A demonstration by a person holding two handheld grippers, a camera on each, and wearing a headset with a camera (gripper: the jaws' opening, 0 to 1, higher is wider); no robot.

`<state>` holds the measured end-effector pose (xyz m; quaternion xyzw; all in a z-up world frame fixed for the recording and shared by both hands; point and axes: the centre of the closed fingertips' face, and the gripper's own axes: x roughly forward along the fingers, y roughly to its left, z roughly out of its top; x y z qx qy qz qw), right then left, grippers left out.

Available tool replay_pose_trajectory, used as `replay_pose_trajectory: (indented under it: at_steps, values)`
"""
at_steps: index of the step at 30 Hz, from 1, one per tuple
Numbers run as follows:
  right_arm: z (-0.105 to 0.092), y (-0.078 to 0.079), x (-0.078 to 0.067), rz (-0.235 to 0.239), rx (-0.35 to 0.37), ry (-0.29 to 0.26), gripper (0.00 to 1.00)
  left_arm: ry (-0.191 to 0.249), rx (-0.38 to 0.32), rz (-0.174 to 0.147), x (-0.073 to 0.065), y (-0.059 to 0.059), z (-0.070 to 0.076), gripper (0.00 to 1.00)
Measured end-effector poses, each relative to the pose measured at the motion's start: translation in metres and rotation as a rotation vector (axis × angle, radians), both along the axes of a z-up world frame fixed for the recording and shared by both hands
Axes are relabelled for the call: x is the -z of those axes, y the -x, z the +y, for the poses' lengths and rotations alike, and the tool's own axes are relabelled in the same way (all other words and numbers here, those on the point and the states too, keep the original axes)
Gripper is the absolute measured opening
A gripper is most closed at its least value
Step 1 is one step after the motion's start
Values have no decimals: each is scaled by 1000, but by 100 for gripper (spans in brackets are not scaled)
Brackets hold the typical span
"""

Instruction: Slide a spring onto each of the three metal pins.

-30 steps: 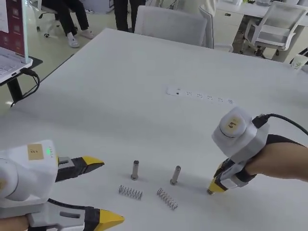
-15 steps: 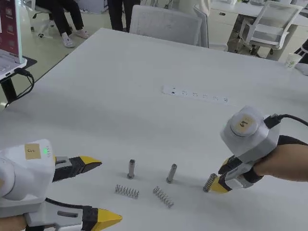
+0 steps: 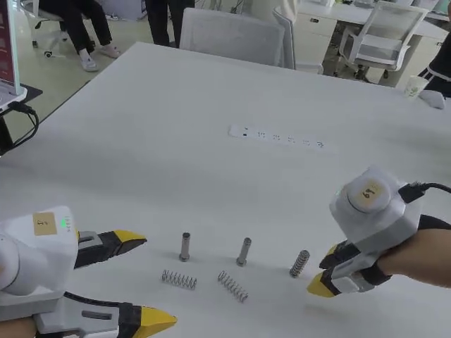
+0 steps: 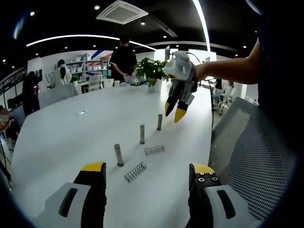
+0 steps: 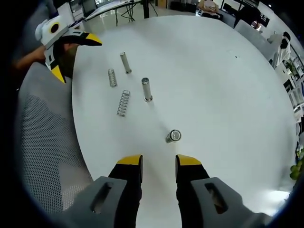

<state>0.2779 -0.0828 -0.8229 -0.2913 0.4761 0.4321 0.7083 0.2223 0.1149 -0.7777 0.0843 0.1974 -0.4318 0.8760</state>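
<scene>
Three short metal pins stand in a row on the white table. The right pin (image 3: 299, 263) wears a spring and stands tilted; it lies just ahead of my right gripper's jaws (image 5: 173, 136). The middle pin (image 3: 244, 251) and left pin (image 3: 185, 246) are bare. Two loose springs (image 3: 178, 279) (image 3: 232, 286) lie in front of them. My right gripper (image 3: 323, 280) is open and empty, a little to the right of the sprung pin. My left gripper (image 3: 144, 280) is open wide and empty, left of the pins, which show between its jaws (image 4: 118, 155).
A white power strip (image 3: 275, 137) lies in the middle of the table. Office chairs (image 3: 232, 35) stand along the far edge, and a paper cup (image 3: 416, 84) sits at the back right. A grey mesh chair (image 4: 247, 156) is by the near edge.
My right gripper has let go of the spring and drawn back to the right; the spring now stays on the right pin. The left gripper has held still.
</scene>
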Motion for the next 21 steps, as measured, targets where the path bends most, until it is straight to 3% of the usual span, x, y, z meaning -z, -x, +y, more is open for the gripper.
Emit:
replay_pose_trajectory:
  at_steps: [6, 16, 21]
  values:
    - [10, 14, 0, 14, -11, -18, 25, 0, 7, 2, 1, 1, -2, 67]
    - [42, 31, -1, 35, -49, -77, 25, 2, 4, -4, -2, 1, -1, 67]
    - [60, 32, 3, 30, -64, -98, 25, 1, 6, -2, -3, 2, -3, 67]
